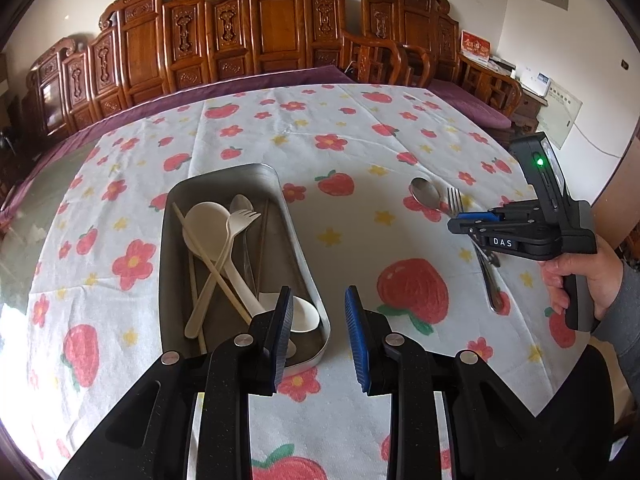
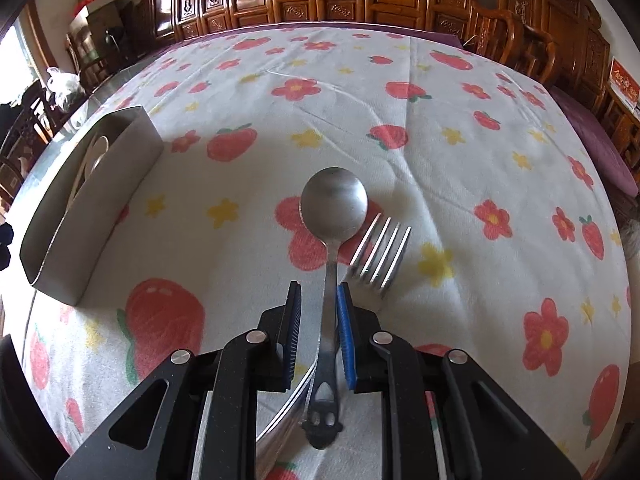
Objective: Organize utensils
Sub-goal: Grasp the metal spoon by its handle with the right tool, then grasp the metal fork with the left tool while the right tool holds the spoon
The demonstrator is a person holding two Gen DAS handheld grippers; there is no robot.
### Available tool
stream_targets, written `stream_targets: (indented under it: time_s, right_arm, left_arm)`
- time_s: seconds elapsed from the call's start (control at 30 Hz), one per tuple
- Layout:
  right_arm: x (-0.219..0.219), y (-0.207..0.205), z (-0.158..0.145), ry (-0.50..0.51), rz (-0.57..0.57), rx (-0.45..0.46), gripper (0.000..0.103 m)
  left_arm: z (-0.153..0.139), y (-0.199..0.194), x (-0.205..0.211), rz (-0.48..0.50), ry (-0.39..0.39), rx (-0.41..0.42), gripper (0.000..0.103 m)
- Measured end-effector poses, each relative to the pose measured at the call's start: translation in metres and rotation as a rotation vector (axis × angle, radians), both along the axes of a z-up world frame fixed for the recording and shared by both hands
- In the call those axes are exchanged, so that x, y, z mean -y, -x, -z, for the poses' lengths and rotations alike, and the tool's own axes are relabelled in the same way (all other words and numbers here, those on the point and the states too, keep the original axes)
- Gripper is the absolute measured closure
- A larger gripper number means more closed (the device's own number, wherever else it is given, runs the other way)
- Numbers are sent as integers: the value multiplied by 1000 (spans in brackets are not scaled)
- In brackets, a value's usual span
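Inside metal tray (image 1: 304, 248), white plastic utensils (image 1: 216, 248), chopsticks (image 1: 208, 256)

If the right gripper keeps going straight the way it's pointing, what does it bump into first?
Probably the metal spoon: its handle already lies between the right gripper fingers, with the fork crossing beneath. Going on would likely press both against the tablecloth, though depth is hard to judge.

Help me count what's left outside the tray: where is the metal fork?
The metal fork lies on the strawberry tablecloth, right of the metal spoon, its handle crossing beneath the spoon's under the right gripper.
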State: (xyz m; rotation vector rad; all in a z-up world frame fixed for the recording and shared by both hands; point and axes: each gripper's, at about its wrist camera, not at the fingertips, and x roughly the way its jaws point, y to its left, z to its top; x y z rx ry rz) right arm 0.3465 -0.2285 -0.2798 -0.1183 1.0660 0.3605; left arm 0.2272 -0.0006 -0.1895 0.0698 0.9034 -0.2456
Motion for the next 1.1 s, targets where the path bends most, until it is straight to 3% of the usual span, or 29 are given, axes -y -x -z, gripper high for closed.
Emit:
stream_targets:
  time_s: [0.13,0.43,0.7,0.9,1.1]
  right_arm:
    - [-14,0,4,45,-23,1,85]
    - [-18,-7,4,92,59,8,90]
    - [-22,-2,1,45,60,-3,96]
    - [-15,11,-28,-21,49,47,96]
    - [11,23,-71,-77,68,159,96]
  left_arm:
    - [2,0,-2,-4,3,-4,78]
    - [4,3,4,11,2,-11,78]
    - [0,6,12,20,-8,-4,78]
    - [-3,8,22,27,-17,-4,78]
    - [-1,6,47,49,-28,-2,78]
